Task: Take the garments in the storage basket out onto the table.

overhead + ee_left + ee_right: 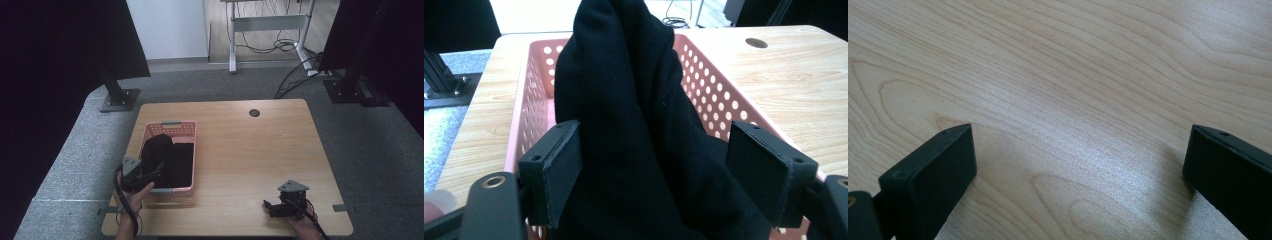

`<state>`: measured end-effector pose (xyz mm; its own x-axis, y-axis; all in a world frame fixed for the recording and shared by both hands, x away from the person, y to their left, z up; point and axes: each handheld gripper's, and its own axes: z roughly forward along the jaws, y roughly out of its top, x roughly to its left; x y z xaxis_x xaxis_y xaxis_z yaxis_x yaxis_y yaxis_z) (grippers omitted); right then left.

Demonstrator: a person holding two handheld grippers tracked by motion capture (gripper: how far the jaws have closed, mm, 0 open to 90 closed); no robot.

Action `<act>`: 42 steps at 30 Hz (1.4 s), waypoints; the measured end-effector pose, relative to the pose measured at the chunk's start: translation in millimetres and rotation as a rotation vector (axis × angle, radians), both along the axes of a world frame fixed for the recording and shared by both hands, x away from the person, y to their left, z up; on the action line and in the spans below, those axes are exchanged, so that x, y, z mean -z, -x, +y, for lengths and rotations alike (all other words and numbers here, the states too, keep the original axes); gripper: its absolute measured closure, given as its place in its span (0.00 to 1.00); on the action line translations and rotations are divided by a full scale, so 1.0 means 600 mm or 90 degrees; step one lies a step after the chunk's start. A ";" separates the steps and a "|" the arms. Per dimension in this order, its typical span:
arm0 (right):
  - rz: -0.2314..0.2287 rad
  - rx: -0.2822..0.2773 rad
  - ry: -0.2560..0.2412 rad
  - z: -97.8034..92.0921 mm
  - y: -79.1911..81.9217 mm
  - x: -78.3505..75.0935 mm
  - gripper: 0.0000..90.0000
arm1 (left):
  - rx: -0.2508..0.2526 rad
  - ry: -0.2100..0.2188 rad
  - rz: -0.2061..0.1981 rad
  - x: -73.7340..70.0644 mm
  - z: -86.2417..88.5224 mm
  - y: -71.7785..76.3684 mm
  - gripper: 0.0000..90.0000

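A pink perforated basket (186, 131) sits on the left part of the wooden table, with a black cloth (159, 146) heaped up inside it. In the left gripper view the black cloth (634, 130) rises tall out of the basket (719, 95) and fills the gap between the jaws. My left gripper (150, 176) is at the basket's near left corner, open, its jaws spread on either side of the cloth (651, 175). My right gripper (272, 207) rests low near the table's front right edge, open, with bare wood between its jaws (1080, 170).
The table (250, 150) has a round cable hole (254, 112) at the back. Black stands (119, 97) and dark screens flank it, and a desk frame with cables (280, 45) stands beyond on grey carpet.
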<state>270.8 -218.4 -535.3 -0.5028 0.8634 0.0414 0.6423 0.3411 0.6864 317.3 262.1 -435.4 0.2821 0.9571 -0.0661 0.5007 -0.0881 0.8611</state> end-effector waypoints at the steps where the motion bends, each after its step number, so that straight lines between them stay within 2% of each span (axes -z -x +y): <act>1: 0.000 0.000 0.000 0.000 0.000 0.000 0.00 | 0.000 0.000 0.000 0.000 0.000 0.000 0.25; 8: 0.000 0.000 0.000 0.000 0.000 0.000 0.00 | -0.026 -0.006 0.001 0.003 0.002 -0.010 0.23; 19: 0.000 0.000 0.000 0.000 0.000 0.000 0.00 | -0.036 0.001 0.002 0.007 -0.002 -0.025 0.22; 35: 0.000 0.003 0.000 0.000 0.000 0.000 0.00 | -0.053 -0.013 0.029 0.019 -0.016 -0.064 0.22; 39: 0.000 0.003 0.000 0.000 0.000 0.000 0.00 | -0.056 -0.017 0.045 0.023 -0.017 -0.073 0.26; 42: 0.000 0.004 0.000 0.001 0.000 0.000 0.00 | -0.048 0.000 0.052 0.022 -0.013 -0.074 0.37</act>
<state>270.6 -218.1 -535.3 -0.4974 0.8665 0.0413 0.6447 0.3373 0.6860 361.8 254.4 -448.3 0.2023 0.9755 -0.0861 0.5745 -0.0470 0.8171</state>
